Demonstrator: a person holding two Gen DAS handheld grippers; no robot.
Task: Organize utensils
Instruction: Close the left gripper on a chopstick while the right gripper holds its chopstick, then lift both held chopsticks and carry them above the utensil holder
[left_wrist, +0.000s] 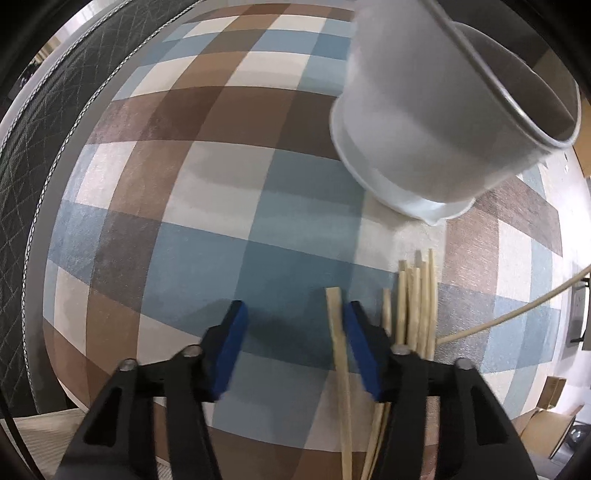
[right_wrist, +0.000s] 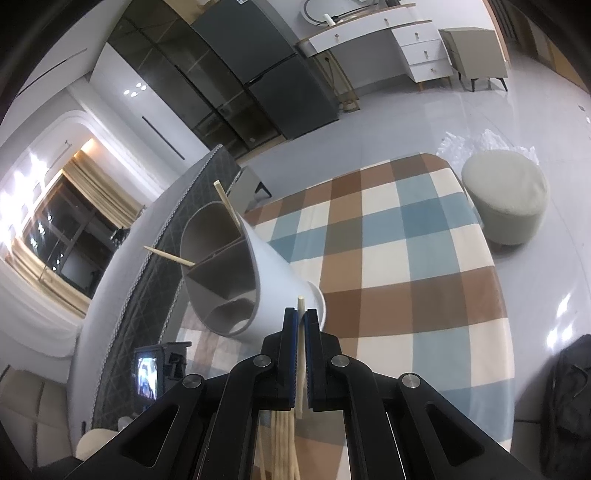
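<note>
A white utensil holder (left_wrist: 436, 122) with inner dividers stands on the checked cloth, far right in the left wrist view. In the right wrist view the holder (right_wrist: 266, 273) holds two chopsticks (right_wrist: 225, 203) in its compartments. Several loose wooden chopsticks (left_wrist: 417, 306) lie on the cloth beside the holder's base. My left gripper (left_wrist: 295, 339) is open and empty just above the cloth; one chopstick (left_wrist: 340, 354) lies between its fingers, close to the right pad. My right gripper (right_wrist: 301, 332) is shut on a single chopstick (right_wrist: 300, 321), held upright near the holder.
The checked brown, blue and cream cloth (right_wrist: 406, 258) covers the table. A dark patterned chair back (left_wrist: 44, 155) borders its left side. A round beige stool (right_wrist: 506, 199) stands on the floor beyond the table. The other gripper's screen (right_wrist: 147, 373) shows low left.
</note>
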